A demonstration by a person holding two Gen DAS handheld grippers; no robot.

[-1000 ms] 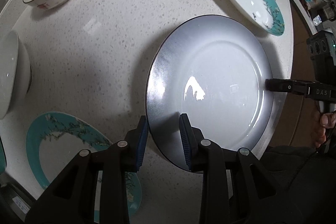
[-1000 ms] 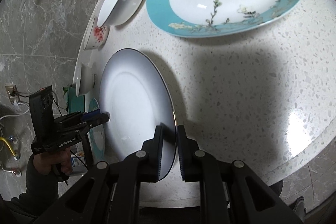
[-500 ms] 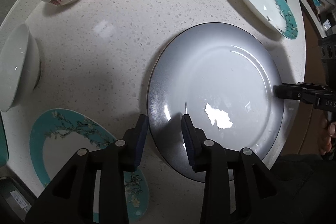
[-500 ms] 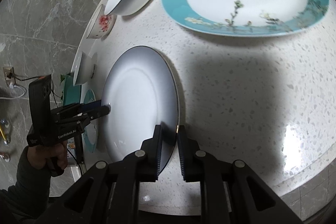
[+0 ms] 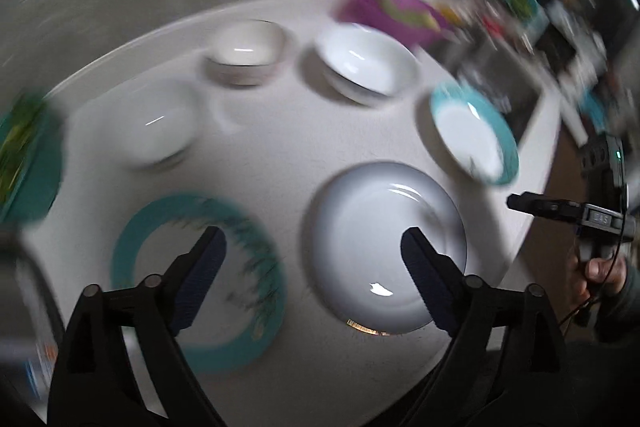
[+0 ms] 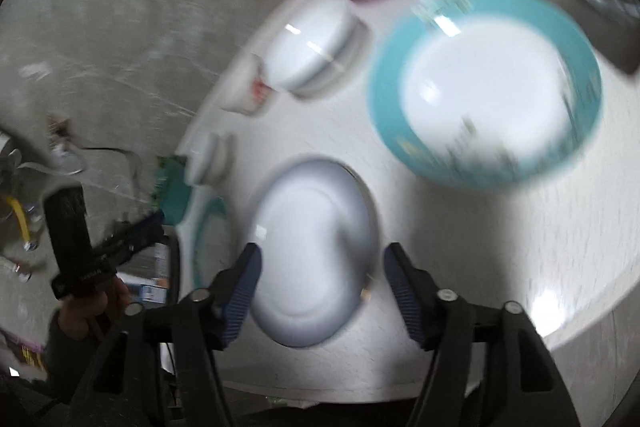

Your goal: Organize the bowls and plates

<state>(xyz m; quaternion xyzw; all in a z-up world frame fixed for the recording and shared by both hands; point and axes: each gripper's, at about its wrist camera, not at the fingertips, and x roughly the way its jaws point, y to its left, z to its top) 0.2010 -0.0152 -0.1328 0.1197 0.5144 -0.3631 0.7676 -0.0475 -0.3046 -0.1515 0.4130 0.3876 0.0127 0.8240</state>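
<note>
A grey-rimmed white plate (image 5: pixel 384 247) (image 6: pixel 316 259) lies flat on the round speckled table (image 5: pixel 280 155), near its front edge. My left gripper (image 5: pixel 314 241) hangs above the table with its jaws opening wide and nothing between the pads. My right gripper (image 6: pixel 322 261) also hovers above that plate, jaws opening, touching nothing. A teal-rimmed plate (image 5: pixel 196 267) lies left of the grey plate, another teal plate (image 5: pixel 472 139) (image 6: pixel 484 107) lies beyond it. Both views are blurred by motion.
Three bowls stand along the far side: a white one (image 5: pixel 368 63), a dark-rimmed one (image 5: pixel 246 53) and a plain white one (image 5: pixel 160 131). A purple box (image 5: pixel 384 11) sits past them. A teal object (image 5: pixel 28 155) lies at the far left. A hand (image 5: pixel 600 267) holds the right gripper.
Both grippers let go of the grey plate, opened wide and rose away from it. The plate now lies flat on the table. Both views tilted up and show more of the table.
</note>
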